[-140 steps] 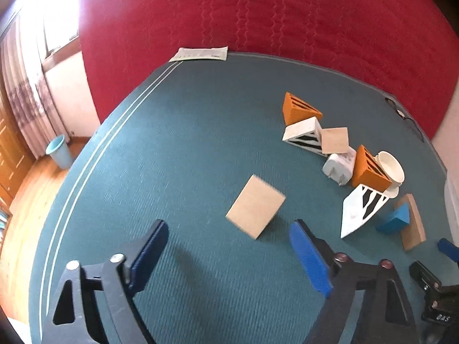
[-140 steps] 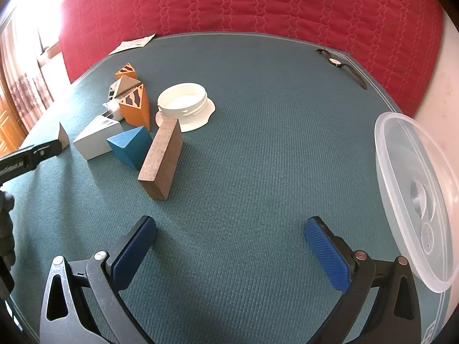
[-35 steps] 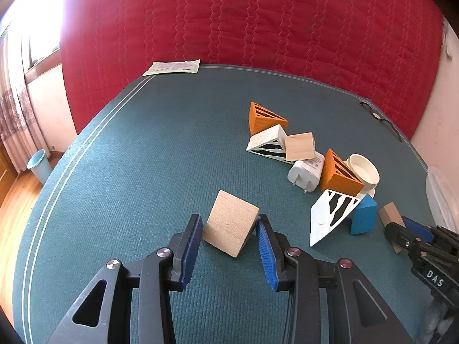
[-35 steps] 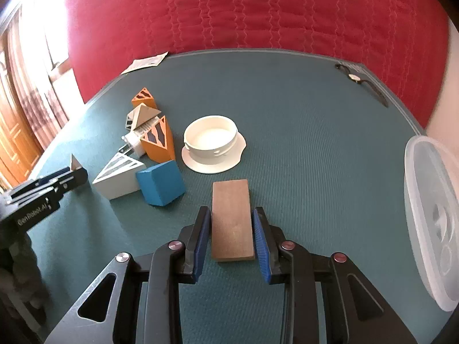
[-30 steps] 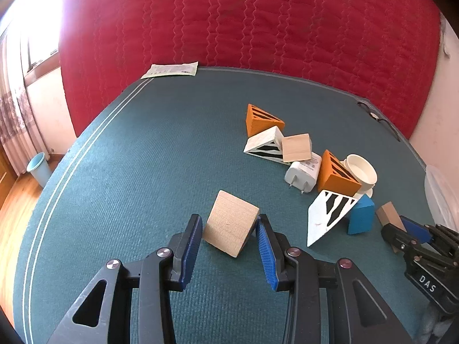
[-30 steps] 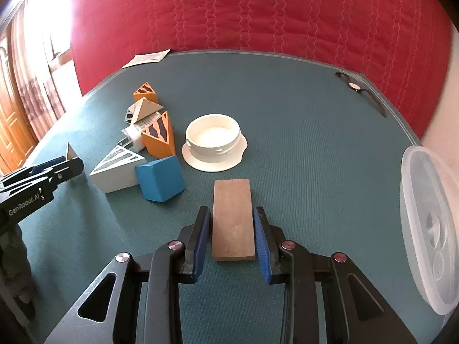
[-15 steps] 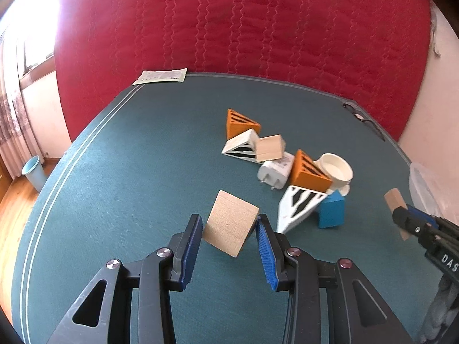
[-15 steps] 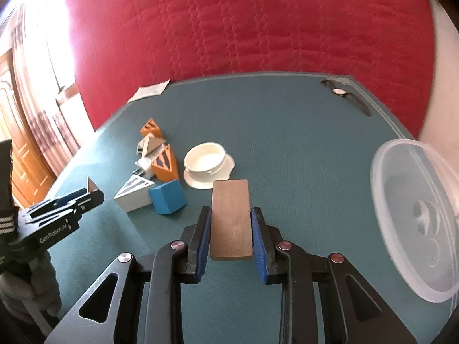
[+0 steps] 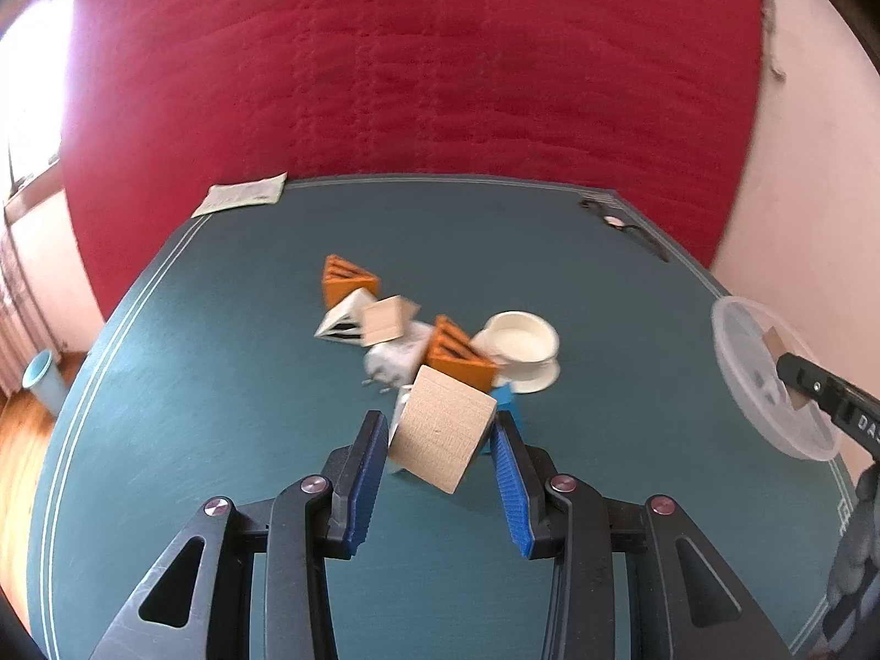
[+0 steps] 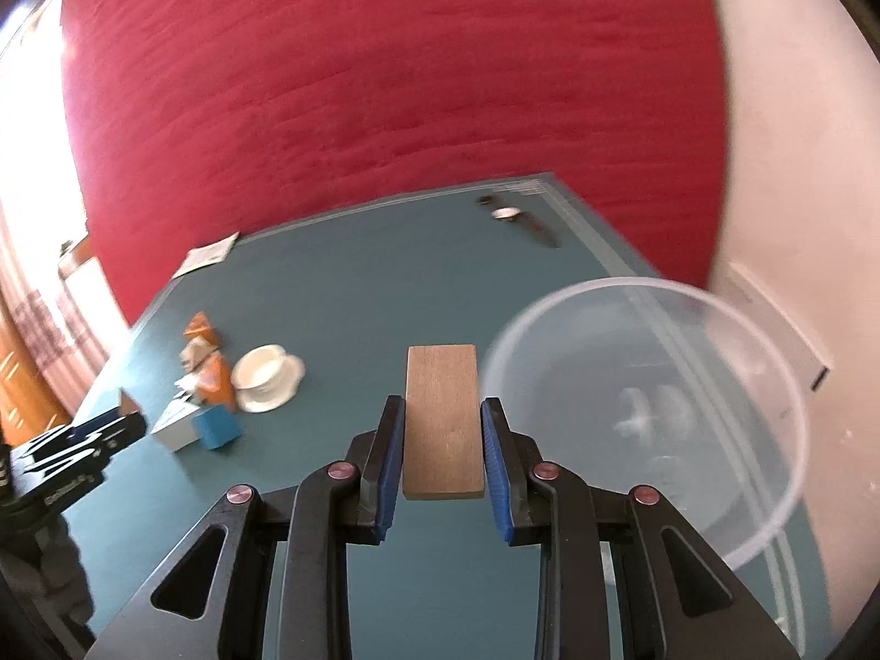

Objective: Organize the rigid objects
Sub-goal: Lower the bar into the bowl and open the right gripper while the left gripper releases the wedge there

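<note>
My left gripper is shut on a pale square wooden block, held tilted above the green table. My right gripper is shut on a brown rectangular wooden block, held high next to a clear plastic bowl on its right. In the left wrist view the bowl sits at the table's right edge, with the right gripper and its block over it. A pile of orange, white and blue blocks lies mid-table.
A cream cup on a saucer stands by the pile; it also shows in the right wrist view. A paper sheet and a wristwatch lie at the far edge. A red padded wall stands behind the table.
Both grippers rose and swung right with their blocks. The right gripper now holds its block beside the clear bowl; the left has moved toward the pile.
</note>
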`<state>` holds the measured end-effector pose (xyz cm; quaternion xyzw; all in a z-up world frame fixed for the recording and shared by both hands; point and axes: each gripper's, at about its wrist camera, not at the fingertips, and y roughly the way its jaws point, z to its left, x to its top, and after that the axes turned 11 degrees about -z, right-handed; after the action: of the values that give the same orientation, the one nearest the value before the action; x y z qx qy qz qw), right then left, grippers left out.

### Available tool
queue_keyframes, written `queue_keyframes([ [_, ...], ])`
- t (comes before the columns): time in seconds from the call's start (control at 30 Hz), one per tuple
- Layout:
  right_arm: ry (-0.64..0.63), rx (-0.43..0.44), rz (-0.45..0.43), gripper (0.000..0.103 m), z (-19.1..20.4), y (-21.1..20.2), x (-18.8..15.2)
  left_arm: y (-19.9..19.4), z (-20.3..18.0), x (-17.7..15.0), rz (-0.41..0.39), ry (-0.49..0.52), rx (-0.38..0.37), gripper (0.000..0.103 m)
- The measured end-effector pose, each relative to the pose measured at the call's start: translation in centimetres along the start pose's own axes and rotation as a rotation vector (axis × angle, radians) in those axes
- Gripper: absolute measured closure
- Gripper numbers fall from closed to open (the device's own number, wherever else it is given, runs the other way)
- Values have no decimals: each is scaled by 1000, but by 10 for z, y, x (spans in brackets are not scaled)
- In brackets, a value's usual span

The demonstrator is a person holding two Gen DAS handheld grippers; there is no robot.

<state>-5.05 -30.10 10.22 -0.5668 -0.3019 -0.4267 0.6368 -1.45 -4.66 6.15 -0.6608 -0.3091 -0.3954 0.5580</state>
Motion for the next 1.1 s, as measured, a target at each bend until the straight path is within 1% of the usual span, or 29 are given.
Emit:
queue_keyframes([
  [0.13, 30, -74, -7, 75, -35, -2, 1, 3, -21, 3, 7, 30, -31, 62],
  [0.3, 79, -165, 6, 75, -78, 0, -2, 6, -48, 6, 12, 73, -70, 62],
  [0.47, 145, -190, 14, 74, -107, 1, -8, 9, -80, 12, 12, 119, -127, 62],
  [0.57, 173, -200, 12, 69, -119, 2, -10, 12, -100, 13, 20, 145, -165, 62],
  [0.77, 190, -209, -20, 69, -127, -4, -8, 15, -138, 15, 31, 194, -241, 62],
  [0.9, 218, -219, -40, 69, -133, -10, -5, 18, -167, 17, 34, 226, -311, 62],
  [0.97, 228, -227, -50, 69, -135, -12, -3, 21, -178, 18, 32, 242, -334, 62],
  [1.1, 253, -244, -67, 68, -143, -16, 1, 27, -204, 16, 52, 269, -403, 62],
])
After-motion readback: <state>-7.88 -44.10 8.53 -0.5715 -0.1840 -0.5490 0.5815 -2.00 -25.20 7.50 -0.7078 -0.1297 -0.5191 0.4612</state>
